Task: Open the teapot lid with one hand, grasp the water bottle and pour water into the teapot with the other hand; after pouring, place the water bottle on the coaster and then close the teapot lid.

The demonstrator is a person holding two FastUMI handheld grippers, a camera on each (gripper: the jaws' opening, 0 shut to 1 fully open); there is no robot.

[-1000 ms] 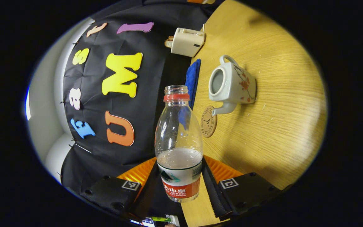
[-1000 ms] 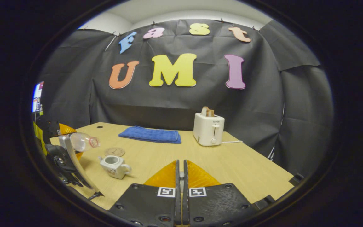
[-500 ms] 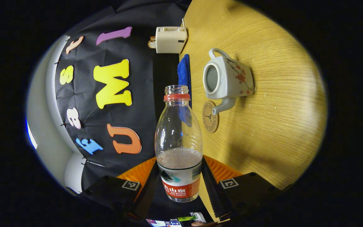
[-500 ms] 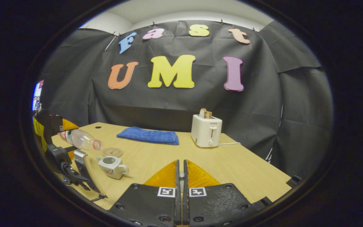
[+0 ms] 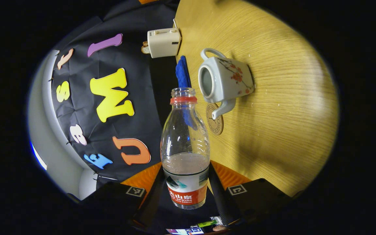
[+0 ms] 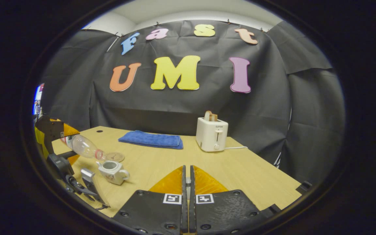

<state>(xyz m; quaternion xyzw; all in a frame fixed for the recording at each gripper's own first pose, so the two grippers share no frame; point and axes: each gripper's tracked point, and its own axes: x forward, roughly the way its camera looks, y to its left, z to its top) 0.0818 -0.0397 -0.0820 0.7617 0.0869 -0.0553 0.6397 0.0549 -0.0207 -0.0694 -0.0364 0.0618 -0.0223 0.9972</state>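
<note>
In the left gripper view the left gripper [image 5: 186, 192] is clamped on the bottle [image 5: 184, 150], both fingers pressing its labelled lower part at the bottom centre of the frame. The bottle has no cap, a red ring sits round its neck, and water fills roughly its lower third as seen here. This view is rolled on its side, so the desk [image 5: 273, 98] fills the right half of the frame. On it, at upper centre, the teapot [image 5: 224, 80] stands with its lid off and its mouth open, its handle toward the top of the frame and its spout pointing down toward the round coaster [image 5: 214, 115], which lies just beside it; the spout tip overlaps the coaster's edge in the picture, and whether they touch cannot be told. The bottle's mouth is near the teapot's opening, to its left. A blue cloth [image 5: 182, 72] and a white toaster [image 5: 163, 42] lie at the desk's far edge, upper centre. In the right gripper view the right gripper [image 6: 188, 187] sits at bottom centre with its fingers pressed together; whether anything is pinched between them cannot be told. At the left of that frame the bottle [image 6: 83, 147] is tilted with its neck angled down toward the teapot [image 6: 111, 169], its mouth just above and left of the pot's opening, with the coaster [image 6: 115, 157] just behind. The cloth [image 6: 150, 139] and toaster [image 6: 211, 133] stand at the middle of the frame.
</note>
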